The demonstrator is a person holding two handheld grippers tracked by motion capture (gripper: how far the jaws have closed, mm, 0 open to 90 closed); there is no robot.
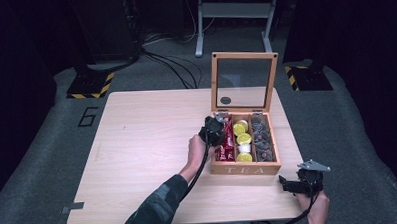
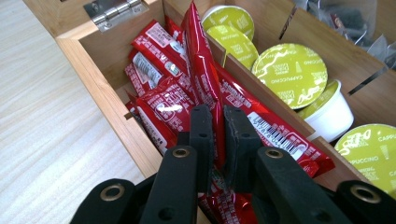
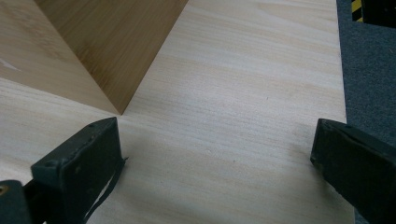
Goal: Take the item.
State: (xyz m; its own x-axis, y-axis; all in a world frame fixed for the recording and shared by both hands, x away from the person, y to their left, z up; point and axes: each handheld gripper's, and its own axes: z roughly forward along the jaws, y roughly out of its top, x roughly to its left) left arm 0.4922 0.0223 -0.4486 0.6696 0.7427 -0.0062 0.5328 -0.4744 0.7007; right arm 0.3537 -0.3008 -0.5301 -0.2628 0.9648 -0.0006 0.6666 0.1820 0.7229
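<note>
Red sachet (image 2: 204, 74) pinched between the jaws of the left gripper (image 2: 218, 140), which are closed down to a thin gap on its lower part. Sachet stands on end, long axis running up out of the left compartment of the wooden tea box (image 1: 244, 168), top end leaning toward the hinged back wall.

Left compartment: more red sachets (image 2: 159, 100) heaped at mixed angles, one lying along the divider with a barcode showing. Middle compartment: yellow-green capsules (image 2: 289, 72) marked CAPPUCCINO, foil tops up, one white cup on its side. Right compartment: dark wrapped items (image 1: 262, 137), too small to identify.

Box lid (image 1: 244, 82) stands open and upright behind the compartments, with a glass pane. "TEA" lettered on the front wall.

Right gripper (image 3: 217, 163) near the box's front right corner, over bare table (image 1: 142, 144), jaws spread wide, holding nothing. Box corner visible just beyond its jaws.
</note>
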